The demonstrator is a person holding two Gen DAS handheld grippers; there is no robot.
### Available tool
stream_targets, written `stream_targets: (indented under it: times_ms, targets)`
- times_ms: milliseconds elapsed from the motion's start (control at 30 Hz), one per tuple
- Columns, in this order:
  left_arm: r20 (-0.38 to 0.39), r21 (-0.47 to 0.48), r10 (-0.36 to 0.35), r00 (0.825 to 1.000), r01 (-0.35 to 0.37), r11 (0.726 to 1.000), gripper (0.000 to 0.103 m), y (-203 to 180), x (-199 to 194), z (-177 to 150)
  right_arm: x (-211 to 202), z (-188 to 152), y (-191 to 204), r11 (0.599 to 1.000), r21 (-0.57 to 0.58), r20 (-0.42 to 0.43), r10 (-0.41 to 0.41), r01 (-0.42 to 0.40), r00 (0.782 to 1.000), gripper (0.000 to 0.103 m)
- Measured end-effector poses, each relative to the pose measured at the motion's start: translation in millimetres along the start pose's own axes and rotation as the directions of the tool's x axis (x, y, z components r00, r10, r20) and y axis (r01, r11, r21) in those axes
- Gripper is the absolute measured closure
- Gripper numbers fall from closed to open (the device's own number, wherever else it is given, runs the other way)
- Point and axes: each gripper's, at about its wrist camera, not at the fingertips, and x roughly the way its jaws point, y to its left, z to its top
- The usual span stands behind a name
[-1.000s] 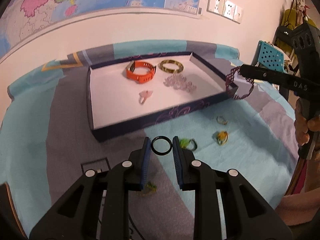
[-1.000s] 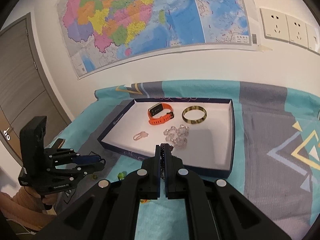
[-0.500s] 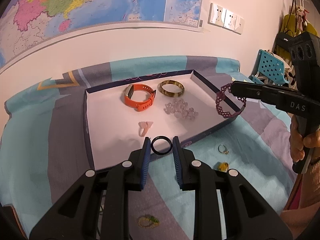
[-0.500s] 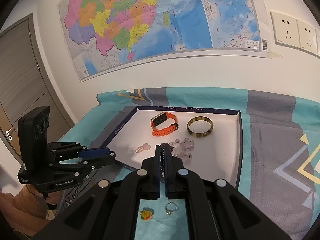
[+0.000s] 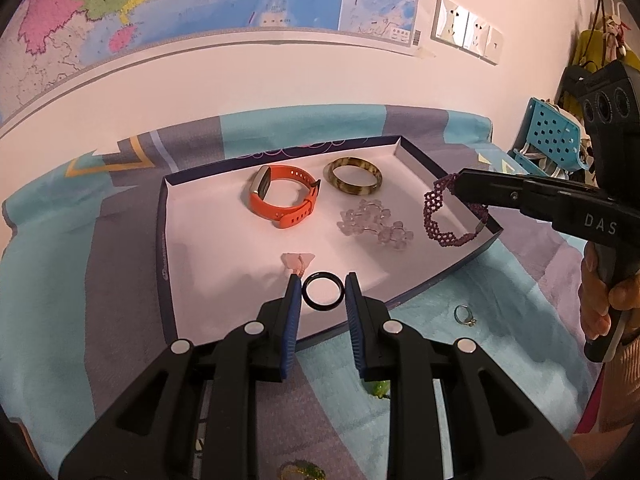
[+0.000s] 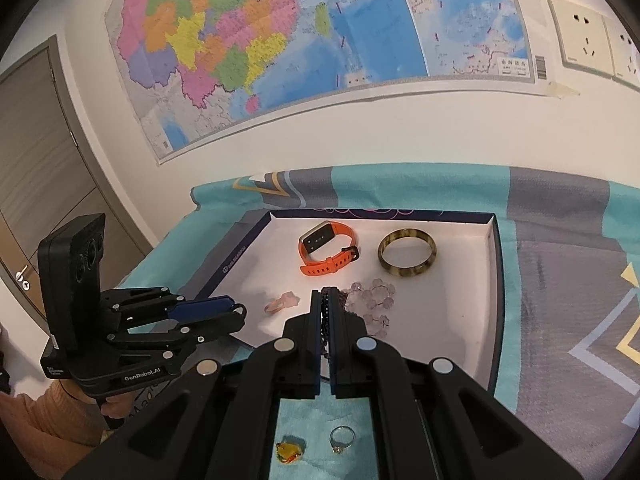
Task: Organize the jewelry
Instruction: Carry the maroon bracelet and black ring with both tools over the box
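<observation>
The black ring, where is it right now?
In the left wrist view the black ring sits between the left gripper pads, over the near part of the white tray, just in front of the small pink piece.

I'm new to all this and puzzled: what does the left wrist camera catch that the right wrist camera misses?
Only the left: the thin black ring pinched in the left tool, and the looping purple beaded bracelet hanging whole. Only the right: a grey door and a yellow ring. Both: the white tray, orange watch, tortoiseshell bangle, and silver ring.
</observation>
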Motion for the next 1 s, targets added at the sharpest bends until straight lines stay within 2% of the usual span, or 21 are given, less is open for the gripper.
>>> stream_targets:
  times_ms: [1000]
  targets:
    - [-0.073,-0.021,0.019,0.997,-0.021,1.000,0.080,5.3,33.8,1.1,37.8,-3.1,-14.3,0.999,0.032,-0.088,0.035,-0.032,0.996,0.101]
